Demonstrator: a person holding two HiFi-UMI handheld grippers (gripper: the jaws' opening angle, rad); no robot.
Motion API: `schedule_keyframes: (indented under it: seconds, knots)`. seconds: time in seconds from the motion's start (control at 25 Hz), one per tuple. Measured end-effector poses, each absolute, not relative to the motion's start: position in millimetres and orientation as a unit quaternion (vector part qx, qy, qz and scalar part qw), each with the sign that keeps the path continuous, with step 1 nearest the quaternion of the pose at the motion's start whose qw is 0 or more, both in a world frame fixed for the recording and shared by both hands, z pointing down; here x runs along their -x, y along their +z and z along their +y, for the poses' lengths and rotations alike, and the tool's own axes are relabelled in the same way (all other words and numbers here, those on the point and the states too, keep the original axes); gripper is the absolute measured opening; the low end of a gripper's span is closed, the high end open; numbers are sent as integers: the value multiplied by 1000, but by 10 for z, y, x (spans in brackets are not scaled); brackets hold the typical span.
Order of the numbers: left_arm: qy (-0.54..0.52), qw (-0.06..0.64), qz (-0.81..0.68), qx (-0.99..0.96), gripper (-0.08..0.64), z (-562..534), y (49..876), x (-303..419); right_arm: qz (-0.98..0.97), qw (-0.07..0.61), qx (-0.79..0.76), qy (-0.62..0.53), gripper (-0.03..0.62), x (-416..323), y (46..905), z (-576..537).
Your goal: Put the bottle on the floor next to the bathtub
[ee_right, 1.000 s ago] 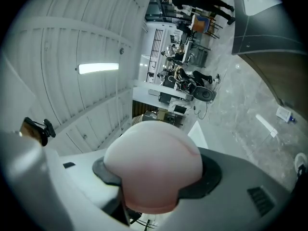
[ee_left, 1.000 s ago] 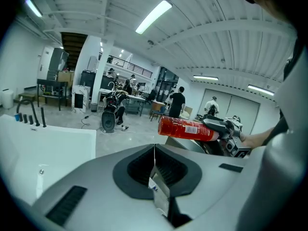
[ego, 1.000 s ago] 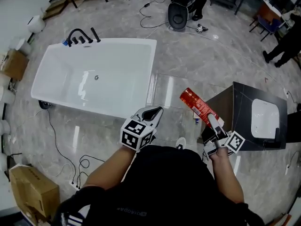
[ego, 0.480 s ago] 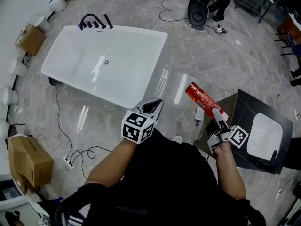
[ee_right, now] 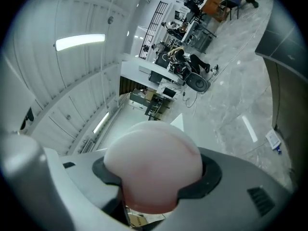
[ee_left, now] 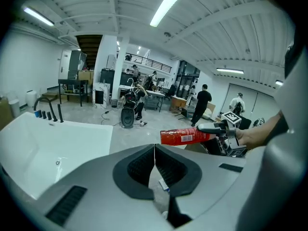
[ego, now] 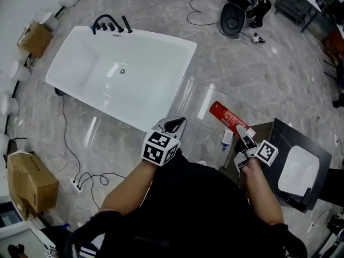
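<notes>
At the far left of the head view a cardboard box (ego: 30,180) sits on the grey marbled floor (ego: 236,69), with a black cable (ego: 64,144) trailing past it. Above and to the right of the box stands the white bathtub (ego: 161,55), set at a slant, with a black tap (ego: 106,23) at its far end.

Just off the bathtub's near corner hangs the left gripper (ego: 176,124), held low in front of the person. The left gripper view shows its two jaws pressed together with nothing between them.

Further right is the bottle (ego: 226,116), red with a label, up in the air and not yet on the floor. It is tilted, its free end pointing up and left toward the bathtub, and it hangs over the strip of floor between the bathtub and a black cabinet (ego: 317,160). The right gripper (ego: 243,135) has it by the near end. In the right gripper view the pale rounded end of the bottle fills the space between the jaws, which are clamped on it from both sides.

Below the bottle a small tube (ego: 227,138) lies on the floor beside the cabinet. A white basin (ego: 294,172) is set into the cabinet's top at the far right
</notes>
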State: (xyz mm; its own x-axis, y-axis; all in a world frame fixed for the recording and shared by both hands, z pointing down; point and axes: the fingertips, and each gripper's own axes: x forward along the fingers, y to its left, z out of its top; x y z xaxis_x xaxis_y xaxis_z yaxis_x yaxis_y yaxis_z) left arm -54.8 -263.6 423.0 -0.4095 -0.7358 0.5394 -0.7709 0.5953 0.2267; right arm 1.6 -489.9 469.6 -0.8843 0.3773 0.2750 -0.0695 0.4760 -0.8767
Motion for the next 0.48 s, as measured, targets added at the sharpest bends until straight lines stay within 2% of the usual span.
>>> schedule_keyframes:
  seconds: [0.2, 0.36, 0.48]
  knots:
    - [26, 317, -825, -468, 17, -2539, 4377, 1128, -836, 277, 23, 473, 282, 420, 4893, -4810]
    - [43, 327, -811, -483, 17, -2477, 4608, 1490, -840, 259, 68, 472, 282, 927, 5086, -4612]
    - [56, 348, -797, -491, 17, -2476, 4842, 1621, -835, 290, 46, 465, 281, 1145, 5410, -4588]
